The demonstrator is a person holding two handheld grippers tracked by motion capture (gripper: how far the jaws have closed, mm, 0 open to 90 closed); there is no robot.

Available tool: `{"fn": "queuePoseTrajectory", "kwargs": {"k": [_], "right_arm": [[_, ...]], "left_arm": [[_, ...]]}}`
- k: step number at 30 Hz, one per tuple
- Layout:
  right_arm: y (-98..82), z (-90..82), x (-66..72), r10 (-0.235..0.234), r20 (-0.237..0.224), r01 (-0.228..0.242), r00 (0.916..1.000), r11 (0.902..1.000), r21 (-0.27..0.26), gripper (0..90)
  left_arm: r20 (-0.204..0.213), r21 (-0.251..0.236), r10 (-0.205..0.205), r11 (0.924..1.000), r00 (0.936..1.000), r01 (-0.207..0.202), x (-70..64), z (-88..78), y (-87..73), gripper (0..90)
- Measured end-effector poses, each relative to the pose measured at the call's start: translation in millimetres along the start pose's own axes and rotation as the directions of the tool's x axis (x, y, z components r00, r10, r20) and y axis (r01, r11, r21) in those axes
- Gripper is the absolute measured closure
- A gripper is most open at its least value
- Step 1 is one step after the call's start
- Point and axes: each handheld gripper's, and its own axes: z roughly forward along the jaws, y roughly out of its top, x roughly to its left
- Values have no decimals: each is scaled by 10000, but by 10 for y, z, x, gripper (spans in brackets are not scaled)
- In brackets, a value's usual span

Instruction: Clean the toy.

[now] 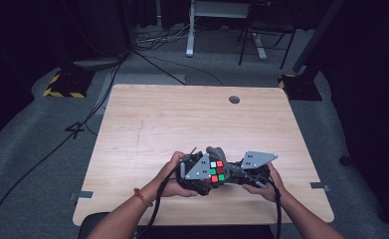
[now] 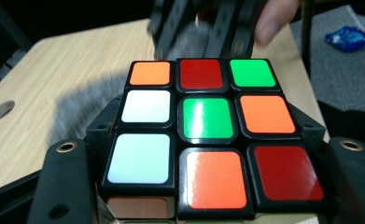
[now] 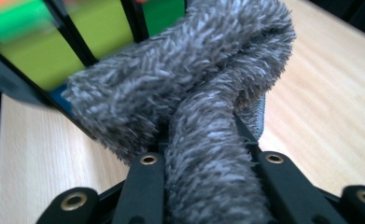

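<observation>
While two hand-held grippers are meeting over the near edge of the table (image 1: 147, 119), a puzzle cube and a grey cloth are being handled between them.

Left of the cube (image 1: 216, 170), the left hand-held gripper (image 1: 194, 172) is clamping it, its black jaws pressing on opposite sides as the left gripper view shows (image 2: 208, 135). Right of the cube, the right hand-held gripper (image 1: 249, 172) is pinching the fuzzy grey cloth (image 3: 194, 107), which is bunching up against the cube's green face and touching it. Both are sitting just above the table's near edge.
</observation>
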Motion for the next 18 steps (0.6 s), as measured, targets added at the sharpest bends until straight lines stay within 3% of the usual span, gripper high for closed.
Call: {"fn": "queuePoseTrajectory", "kwargs": {"k": [5, 11, 18], "right_arm": [[-27, 50, 7, -9, -88, 11, 10000, 9996, 276, 731], [26, -147, -17, 281, -369, -308, 9989, 9967, -755, 732], [72, -285, 10, 272, -190, -295, 9994, 9904, -1351, 732]], "left_arm": [[-115, -115, -118, 9999, 9999, 117, 17, -21, 5, 333], [16, 226, -142, 9996, 9999, 142, 5, 52, -25, 332], [-94, 529, -241, 9983, 9997, 246, -4, 122, -32, 331]]}}
